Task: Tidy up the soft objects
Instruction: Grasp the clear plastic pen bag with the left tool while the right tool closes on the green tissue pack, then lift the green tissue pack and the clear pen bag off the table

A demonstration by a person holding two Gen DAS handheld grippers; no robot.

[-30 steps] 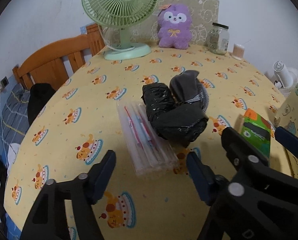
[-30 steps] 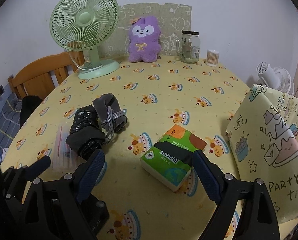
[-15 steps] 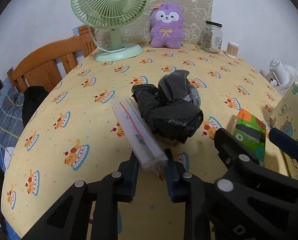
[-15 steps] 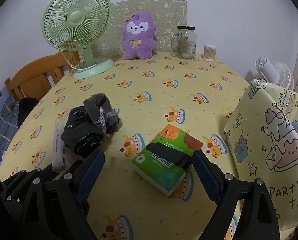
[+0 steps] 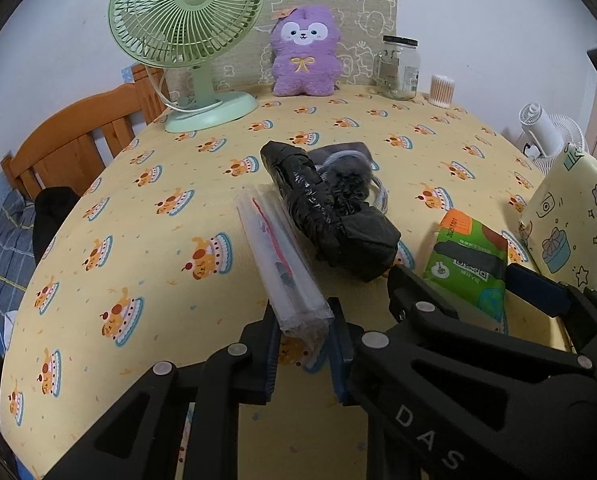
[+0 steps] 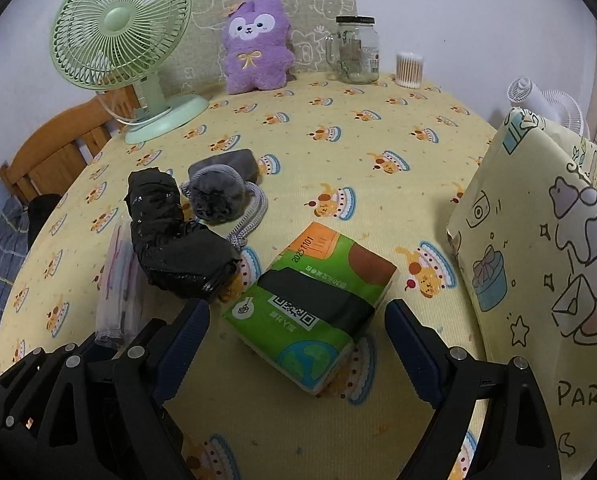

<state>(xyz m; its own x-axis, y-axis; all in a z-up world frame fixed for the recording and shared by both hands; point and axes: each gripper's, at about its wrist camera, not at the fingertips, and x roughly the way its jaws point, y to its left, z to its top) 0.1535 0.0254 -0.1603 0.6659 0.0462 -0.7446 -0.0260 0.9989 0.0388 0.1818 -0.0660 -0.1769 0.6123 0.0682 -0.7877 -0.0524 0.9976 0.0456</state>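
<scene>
- The left gripper (image 5: 301, 334) pinched the near end of a clear plastic packet (image 5: 279, 258). Its two fingers pressed on the packet from both sides.
- The packet was long and see-through, with thin red and blue things inside. It pointed away from the gripper, over the yellow tablecloth (image 5: 146, 216). From the pictures I could not tell if the far end touched the cloth.
- Just beside the packet, on its right, lay a black crinkly bundle (image 5: 334, 216). A gray rolled cloth (image 6: 218, 194) with a gray cord lay against the bundle.
- The right gripper (image 6: 298, 340) was spread wide and held nothing. A green tissue pack (image 6: 314, 300) lay on the cloth between its two fingers, but the fingers were apart from the pack.
- A yellow bag (image 6: 546, 248) with cartoon drawings stood at the right side of the table.
- At the far side of the table stood a green fan (image 5: 186, 28), a purple plush toy (image 5: 304, 54), a glass jar (image 5: 396, 68) and a small cup of cotton swabs (image 5: 441, 90).
- A wooden bed frame (image 5: 74, 136) showed past the left side of the table.
</scene>
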